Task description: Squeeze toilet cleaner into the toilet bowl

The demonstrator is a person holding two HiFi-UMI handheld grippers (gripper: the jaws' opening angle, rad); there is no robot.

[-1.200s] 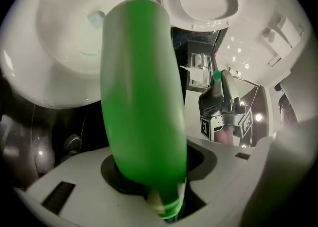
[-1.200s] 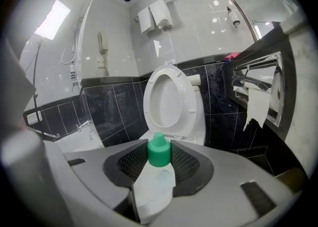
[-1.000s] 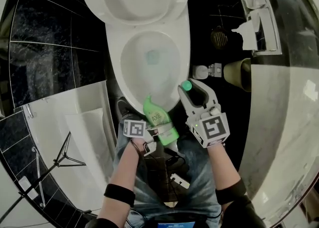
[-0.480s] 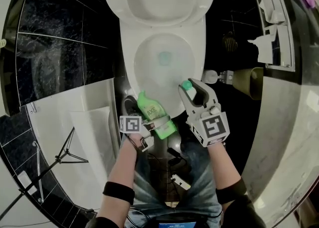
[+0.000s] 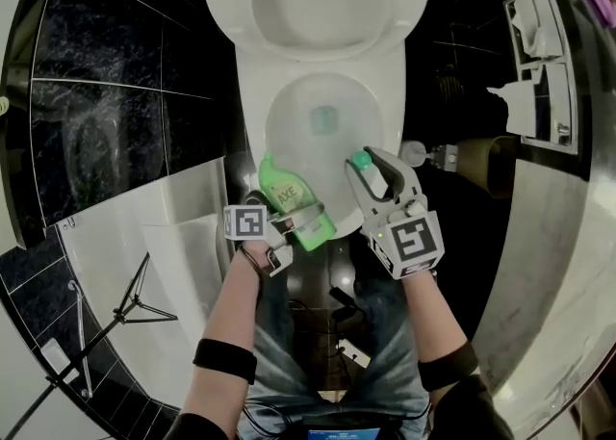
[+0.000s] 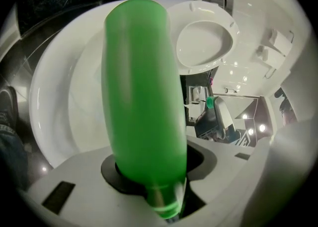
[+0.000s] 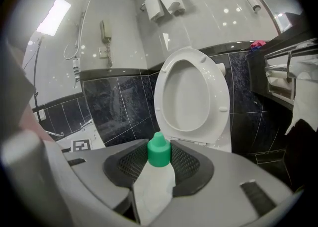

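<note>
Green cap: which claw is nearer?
Right. The right claw is shut on the green cap; the left claw is apart from it, to its left in the head view, gripping the green bottle.

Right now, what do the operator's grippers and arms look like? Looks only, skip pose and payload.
Left gripper and right gripper: light grey moulded bodies, each with a white cube bearing black square markers. The right gripper's jaws carry dark mesh-textured pads. A black band circles each forearm. Blue jeans below.
</note>
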